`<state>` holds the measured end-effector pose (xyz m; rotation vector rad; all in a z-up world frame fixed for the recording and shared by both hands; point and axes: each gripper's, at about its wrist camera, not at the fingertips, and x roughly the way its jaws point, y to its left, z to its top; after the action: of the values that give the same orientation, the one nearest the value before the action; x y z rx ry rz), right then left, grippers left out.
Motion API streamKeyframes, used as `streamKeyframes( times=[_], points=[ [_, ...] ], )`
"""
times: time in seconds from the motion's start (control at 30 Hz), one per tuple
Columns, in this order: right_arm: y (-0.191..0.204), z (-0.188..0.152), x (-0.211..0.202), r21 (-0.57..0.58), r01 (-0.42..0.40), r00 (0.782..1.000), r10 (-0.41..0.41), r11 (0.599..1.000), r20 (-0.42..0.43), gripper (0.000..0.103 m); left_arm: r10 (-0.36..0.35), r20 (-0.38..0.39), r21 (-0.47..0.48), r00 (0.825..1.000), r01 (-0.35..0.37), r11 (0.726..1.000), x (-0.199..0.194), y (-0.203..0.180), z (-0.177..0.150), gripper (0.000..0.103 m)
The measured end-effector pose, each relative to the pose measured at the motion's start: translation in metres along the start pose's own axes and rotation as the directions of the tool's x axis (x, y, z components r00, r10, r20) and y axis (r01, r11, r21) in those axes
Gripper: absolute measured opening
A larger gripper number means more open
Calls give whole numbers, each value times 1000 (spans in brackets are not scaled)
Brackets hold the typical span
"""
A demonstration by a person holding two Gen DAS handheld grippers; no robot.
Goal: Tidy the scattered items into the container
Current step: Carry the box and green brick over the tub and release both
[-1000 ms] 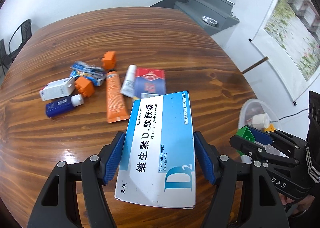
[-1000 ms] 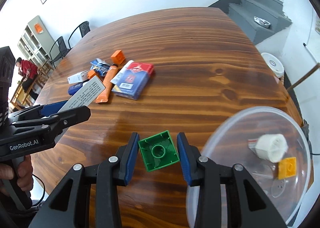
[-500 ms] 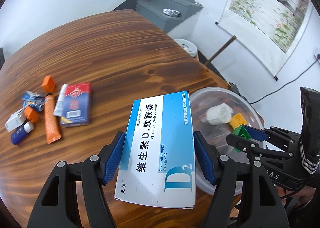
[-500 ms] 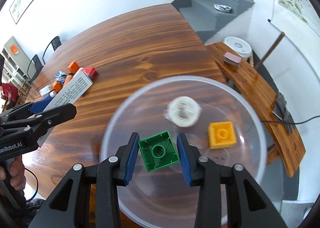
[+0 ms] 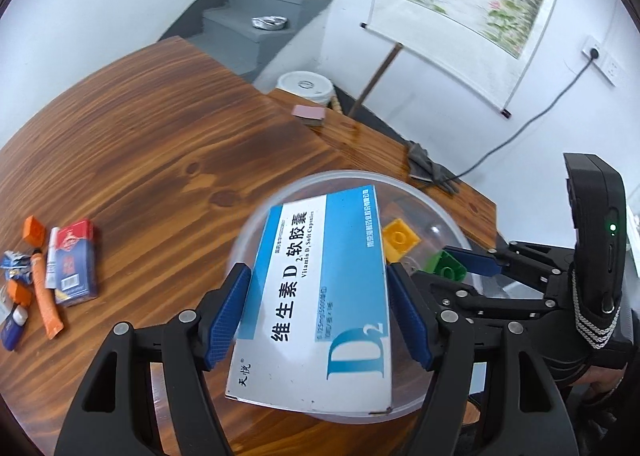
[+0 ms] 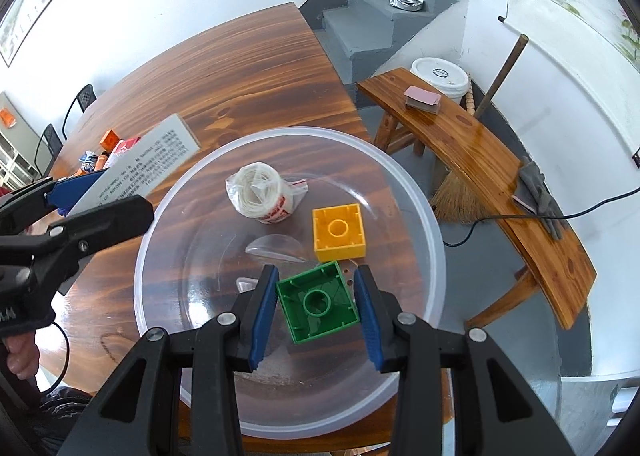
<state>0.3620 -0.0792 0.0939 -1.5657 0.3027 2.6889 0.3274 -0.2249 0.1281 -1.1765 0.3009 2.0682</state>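
My left gripper (image 5: 320,316) is shut on a blue and white vitamin D box (image 5: 316,292) and holds it over the clear round plastic container (image 5: 256,228). My right gripper (image 6: 316,308) has its jaws slightly parted around a green brick (image 6: 318,306) that sits low inside the container (image 6: 160,212). A yellow brick (image 6: 339,232) and a white roll in a bag (image 6: 258,196) lie in the container. The box also shows at the left of the right wrist view (image 6: 140,168).
Scattered items lie on the wooden table (image 5: 140,136) at the far left: a red and blue box (image 5: 76,260), an orange tube (image 5: 46,304), a white tube (image 5: 52,256), orange blocks (image 5: 34,230). A wooden bench (image 6: 480,160) and broom (image 6: 460,192) stand beyond the table edge.
Both grippers swung right from the item pile to the container. The green brick came down inside the bowl and the right jaws have widened off it. The box now hangs over the bowl.
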Motion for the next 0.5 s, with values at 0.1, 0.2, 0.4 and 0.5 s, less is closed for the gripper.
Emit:
streamKeyframes(
  times=[0.1,0.2,0.4,0.5],
  points=[
    [-7,-1,0,25,9,1000,-8,1000,-4,56,-38,-18,-7,999,38,999,6,-4,1,74],
    [-10,-1,-3,37,15,1000,-16,999,7,67,-48,-16,-17,999,48,999,6,-4,2,78],
    [-5,1,-3,28,16,1000,-16,999,2,69,-39,-1,-56,999,39,998,3,8,2,82],
    [-3,3,-1,24,17,1000,-17,1000,5,72,-32,0,-72,999,32,997,1,15,0,82]
  ],
)
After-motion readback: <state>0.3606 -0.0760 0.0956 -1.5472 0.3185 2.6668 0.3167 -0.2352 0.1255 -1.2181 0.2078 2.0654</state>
